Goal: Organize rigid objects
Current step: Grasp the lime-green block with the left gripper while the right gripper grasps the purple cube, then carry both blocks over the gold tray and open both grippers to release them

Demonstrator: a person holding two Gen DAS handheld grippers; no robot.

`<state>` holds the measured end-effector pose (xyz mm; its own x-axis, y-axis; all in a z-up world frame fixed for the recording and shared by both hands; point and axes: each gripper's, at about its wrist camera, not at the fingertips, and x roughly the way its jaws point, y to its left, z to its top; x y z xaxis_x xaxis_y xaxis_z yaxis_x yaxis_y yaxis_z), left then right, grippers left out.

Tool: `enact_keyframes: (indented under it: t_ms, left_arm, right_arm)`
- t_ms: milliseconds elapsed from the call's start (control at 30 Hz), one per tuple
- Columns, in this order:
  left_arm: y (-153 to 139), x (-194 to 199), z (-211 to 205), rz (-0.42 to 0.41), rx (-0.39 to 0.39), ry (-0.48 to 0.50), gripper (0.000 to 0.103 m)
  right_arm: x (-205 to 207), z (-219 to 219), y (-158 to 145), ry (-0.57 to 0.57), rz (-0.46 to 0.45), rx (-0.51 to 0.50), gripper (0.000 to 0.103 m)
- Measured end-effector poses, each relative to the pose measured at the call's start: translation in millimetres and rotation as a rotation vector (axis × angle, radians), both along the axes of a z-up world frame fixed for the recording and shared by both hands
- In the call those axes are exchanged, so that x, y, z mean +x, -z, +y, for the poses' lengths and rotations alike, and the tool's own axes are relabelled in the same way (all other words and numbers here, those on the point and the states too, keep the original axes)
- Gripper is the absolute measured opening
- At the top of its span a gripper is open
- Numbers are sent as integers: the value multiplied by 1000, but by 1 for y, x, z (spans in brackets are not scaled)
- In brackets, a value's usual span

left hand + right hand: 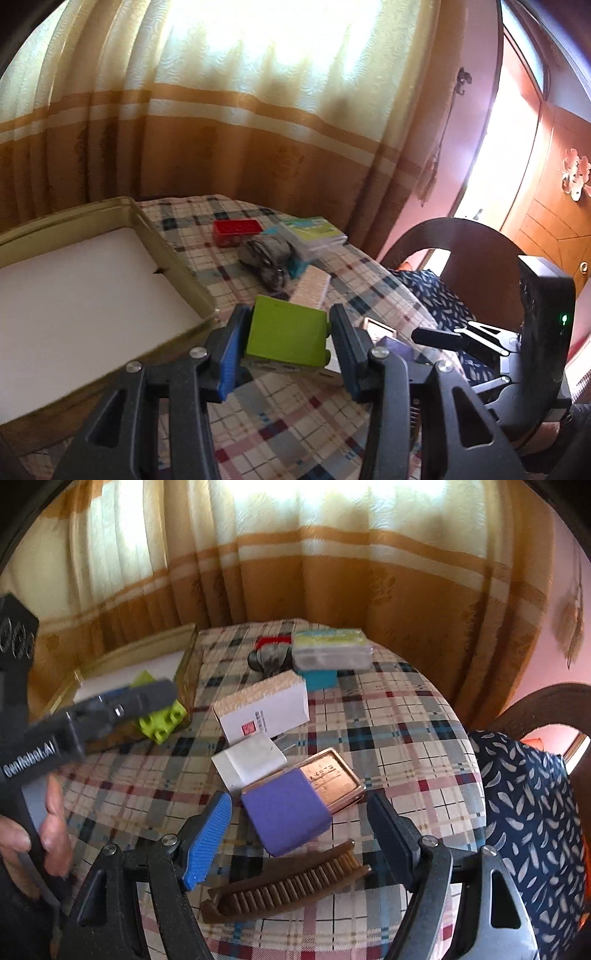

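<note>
Left wrist view had the gold tin (173, 254) on the left, and my left gripper (288, 341) was clamped on the green brick (286, 338) just beside its near rim. I'd lift clear first. Right gripper (299, 834) hung apart around the purple block (286, 816).

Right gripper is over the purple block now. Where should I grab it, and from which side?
Grip the purple block across its two long side faces, coming from above. It lies flat, partly on the copper tin, with the comb close along its near edge.

Tin tray (184, 653) left of boxes (264, 709), comb (288, 882) nearest
</note>
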<state>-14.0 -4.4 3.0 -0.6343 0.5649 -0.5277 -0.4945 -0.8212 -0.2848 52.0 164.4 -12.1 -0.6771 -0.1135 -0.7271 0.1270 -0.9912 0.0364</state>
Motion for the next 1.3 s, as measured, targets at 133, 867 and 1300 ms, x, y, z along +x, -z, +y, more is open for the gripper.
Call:
enact_keyframes:
  t_ms: [133, 867, 1300]
  left_arm:
    - [-1, -3, -8, 7, 5, -23, 44]
    - [-12, -10, -98, 106, 145, -522, 44]
    - [-3, -5, -140, 103, 43, -933, 44]
  right_arm:
    - [-5, -3, 4, -15, -26, 23, 43]
    - [-53, -96, -49, -105, 265, -159, 43]
    - [-91, -155, -27, -116, 242, -196, 43]
